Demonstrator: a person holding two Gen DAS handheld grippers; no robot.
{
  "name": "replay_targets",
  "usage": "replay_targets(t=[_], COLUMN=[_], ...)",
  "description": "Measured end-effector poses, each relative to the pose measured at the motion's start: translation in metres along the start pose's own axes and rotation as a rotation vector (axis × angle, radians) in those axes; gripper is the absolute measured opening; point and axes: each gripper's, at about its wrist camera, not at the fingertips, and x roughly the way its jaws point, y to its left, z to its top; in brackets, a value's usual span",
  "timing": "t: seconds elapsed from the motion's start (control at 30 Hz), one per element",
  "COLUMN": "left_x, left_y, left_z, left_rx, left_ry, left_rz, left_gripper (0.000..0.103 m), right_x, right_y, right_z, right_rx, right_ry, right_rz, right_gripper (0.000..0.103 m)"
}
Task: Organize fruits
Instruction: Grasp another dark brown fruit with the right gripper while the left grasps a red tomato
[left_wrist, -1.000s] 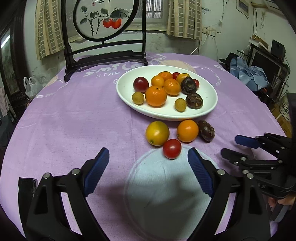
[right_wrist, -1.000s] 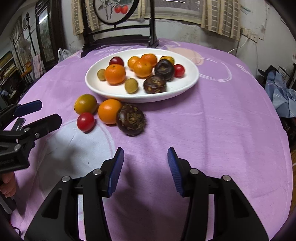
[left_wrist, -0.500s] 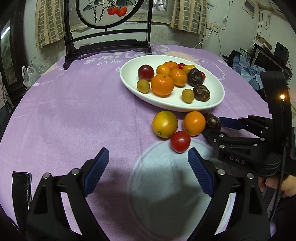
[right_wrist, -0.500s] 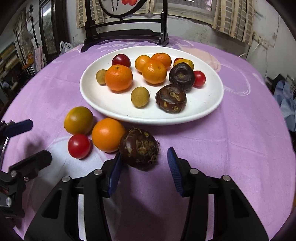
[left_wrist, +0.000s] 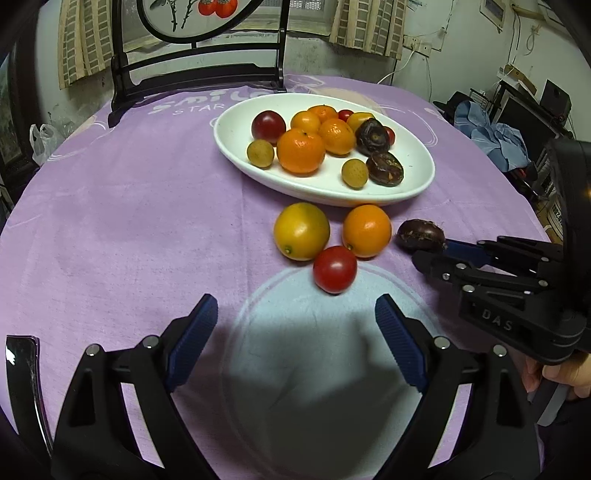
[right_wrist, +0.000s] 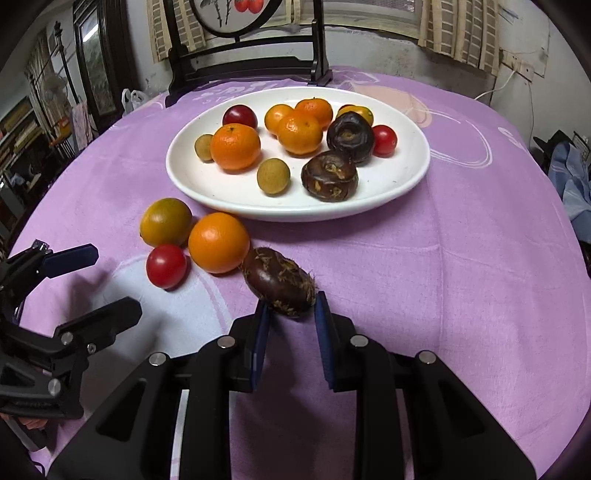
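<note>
A white oval plate (left_wrist: 417, 181) (right_wrist: 406, 177) holds several oranges, tomatoes, longans and dark water chestnuts. On the purple cloth in front of it lie a yellow-green citrus (left_wrist: 301, 230) (right_wrist: 165, 221), an orange (left_wrist: 366, 230) (right_wrist: 218, 242), a red tomato (left_wrist: 334, 268) (right_wrist: 166, 266) and a dark water chestnut (left_wrist: 420, 235) (right_wrist: 279, 282). My right gripper (right_wrist: 290, 310) (left_wrist: 430, 249) is shut on that chestnut's near end. My left gripper (left_wrist: 295, 321) (right_wrist: 107, 280) is open and empty, just short of the tomato.
A dark wooden chair (left_wrist: 195, 74) stands at the table's far edge. A pale round print (left_wrist: 314, 354) marks the cloth under my left gripper. Blue clothes (left_wrist: 495, 136) and clutter sit off the table to the right.
My right gripper moved forward and closed its jaws on the loose water chestnut, which has tilted. My left gripper edged closer to the fruit and stayed open.
</note>
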Motion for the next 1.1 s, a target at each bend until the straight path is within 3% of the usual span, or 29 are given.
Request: replay_targets(t=[0.37,0.47,0.87,1.0,1.1], left_x=[0.002,0.002,0.01,0.027,0.03], left_y=[0.003,0.002,-0.017,-0.024,-0.028], left_z=[0.001,0.001,0.004,0.008,0.012], left_rx=[-0.014,-0.013,0.012,0.018,0.028], left_ry=[0.005,0.005,0.035,0.087,0.081], left_rz=[-0.003,-0.006,-0.004,-0.01,0.01], left_gripper=[0.089,0.089,0.088,0.068,0.064], right_x=[0.018,0.017,-0.034,-0.041,-0.043], right_y=[0.006,0.007,-0.012,-0.019,-0.021], right_z=[0.017,0.017,-0.017,-0.024,-0.025], right_rx=[-0.036,-0.026,0.045,0.066,0.071], right_ry=[-0.006,-0.01,-0.071,-0.08,-0.089], right_rz=[-0.007,0.021,0.059,0.071,0.087], right_gripper=[0.036,0.027,0.026,0.026,0.026])
